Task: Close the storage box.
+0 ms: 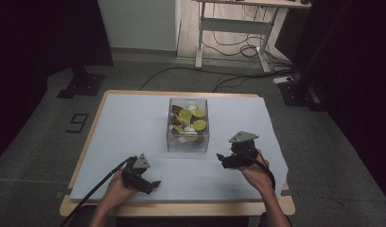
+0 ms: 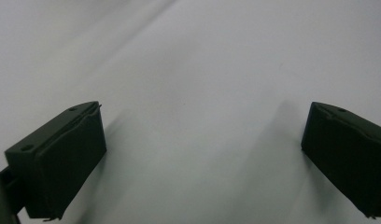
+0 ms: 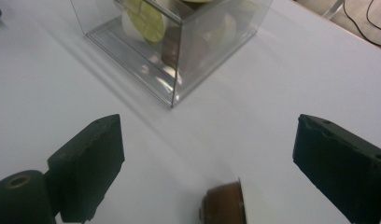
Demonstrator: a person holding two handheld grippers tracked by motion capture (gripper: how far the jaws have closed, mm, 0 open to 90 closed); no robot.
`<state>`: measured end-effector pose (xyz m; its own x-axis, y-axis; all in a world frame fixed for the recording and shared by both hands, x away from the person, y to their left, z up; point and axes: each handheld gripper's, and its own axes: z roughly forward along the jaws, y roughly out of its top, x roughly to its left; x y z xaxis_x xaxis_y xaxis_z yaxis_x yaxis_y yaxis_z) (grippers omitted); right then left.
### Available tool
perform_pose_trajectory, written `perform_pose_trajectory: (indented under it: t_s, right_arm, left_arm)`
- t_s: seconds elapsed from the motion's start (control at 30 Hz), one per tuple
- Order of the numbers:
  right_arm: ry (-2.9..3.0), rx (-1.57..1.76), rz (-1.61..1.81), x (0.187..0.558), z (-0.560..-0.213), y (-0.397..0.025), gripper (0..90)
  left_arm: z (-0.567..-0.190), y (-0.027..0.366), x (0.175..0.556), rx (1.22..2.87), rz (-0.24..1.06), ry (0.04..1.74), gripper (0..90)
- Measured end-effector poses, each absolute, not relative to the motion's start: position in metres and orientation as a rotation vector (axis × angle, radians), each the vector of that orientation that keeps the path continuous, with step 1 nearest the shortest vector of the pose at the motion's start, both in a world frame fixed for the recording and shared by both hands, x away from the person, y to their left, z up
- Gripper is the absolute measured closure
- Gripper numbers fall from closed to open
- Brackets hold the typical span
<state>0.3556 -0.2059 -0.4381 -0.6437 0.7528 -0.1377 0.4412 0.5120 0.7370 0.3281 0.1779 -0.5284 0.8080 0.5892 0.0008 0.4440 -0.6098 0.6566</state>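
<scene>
High view: my left gripper point(image 1: 143, 176) and right gripper point(image 1: 232, 156) rest low on the white table point(image 1: 125, 123).
Left jaws: wide apart, empty.
Right jaws: wide apart, flanking a brown disc point(image 3: 222, 204).
Clear box point(image 1: 188, 124): mid-table, holding green, brown and white slices.

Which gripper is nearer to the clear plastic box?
Right. The right gripper sits just off the clear plastic box's near right corner, jaws open toward it; the left gripper is farther back, toward the table's near edge.
</scene>
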Motion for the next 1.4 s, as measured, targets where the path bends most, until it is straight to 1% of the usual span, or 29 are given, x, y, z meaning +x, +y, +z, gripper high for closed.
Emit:
perform_pose_trajectory:
  t_s: [0.13,0.3,0.83,1.4]
  right_arm:
    - [2.299,1.000,0.937,0.352,-0.440,-0.214,4.9]
    - [2.282,1.016,0.930,0.347,-0.445,-0.224,3.5]
    - [2.259,1.095,0.919,0.338,-0.474,-0.254,2.8]
    - [2.322,1.172,0.863,0.331,-0.508,-0.274,0.9]
  left_arm:
    - [-0.528,0.178,0.328,2.326,0.284,0.757,0.0]
    - [-0.528,0.178,0.328,2.325,0.284,0.758,0.0]
    - [-0.529,0.178,0.328,2.323,0.285,0.759,0.0]
    - [-0.529,0.178,0.328,2.322,0.286,0.762,0.0]
